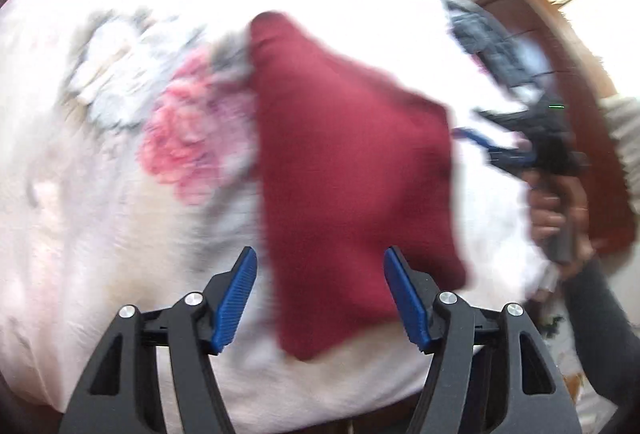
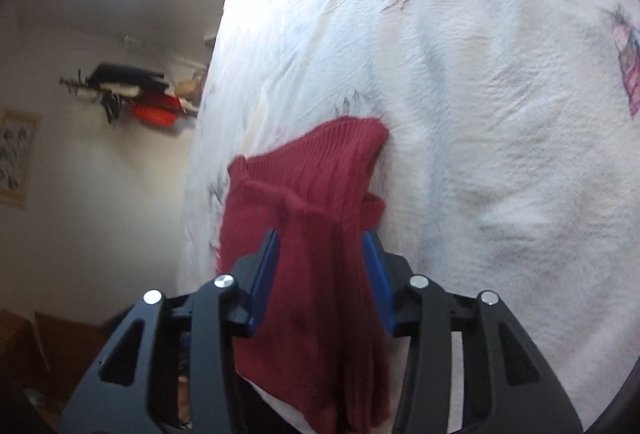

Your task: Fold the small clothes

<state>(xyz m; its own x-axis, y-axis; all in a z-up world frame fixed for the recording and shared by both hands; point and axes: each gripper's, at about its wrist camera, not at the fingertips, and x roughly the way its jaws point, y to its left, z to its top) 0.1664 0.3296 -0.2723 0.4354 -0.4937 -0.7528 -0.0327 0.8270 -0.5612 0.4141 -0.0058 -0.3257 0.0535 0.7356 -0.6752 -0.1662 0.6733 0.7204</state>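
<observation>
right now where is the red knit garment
The red knit garment lies on the floral bedspread, just ahead of the open left gripper, beside the pink flower print.

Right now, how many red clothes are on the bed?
1. One red knit lies on the flowery bed cover, between the open left gripper and the right gripper. More could be hidden outside these views.

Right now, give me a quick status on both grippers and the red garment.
Left hand-held gripper open, nothing held. Right hand-held gripper open, straddling the red knit garment. Garment lies on floral bedspread. Nothing in the way.
</observation>
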